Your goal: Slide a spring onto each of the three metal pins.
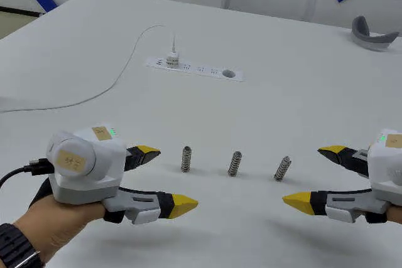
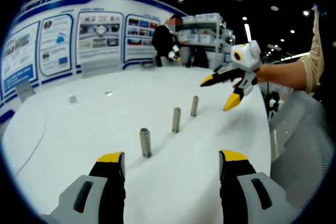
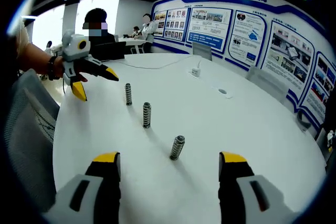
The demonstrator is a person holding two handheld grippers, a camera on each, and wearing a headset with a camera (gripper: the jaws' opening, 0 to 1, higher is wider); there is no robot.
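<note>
Head view: three springs (image 1: 235,163) stand in a row towards the table's (image 1: 264,23) near edge, apparently already on their pins, which are hidden inside. The left gripper (image 1: 173,177) and right gripper (image 1: 306,175) flank the row, both wide and empty

Left gripper view: the nearest spring stands ahead, untouched

Right gripper view: its nearest spring leans. The sliding looks finished; next calls for checking that one's seating

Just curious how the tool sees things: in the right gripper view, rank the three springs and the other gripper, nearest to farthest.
From the right gripper:
1. Leaning spring, just ahead of the jaws.
2. Middle spring, farther along the row.
3. Far spring, at the row's end.
4. Left gripper, beyond it.
</note>
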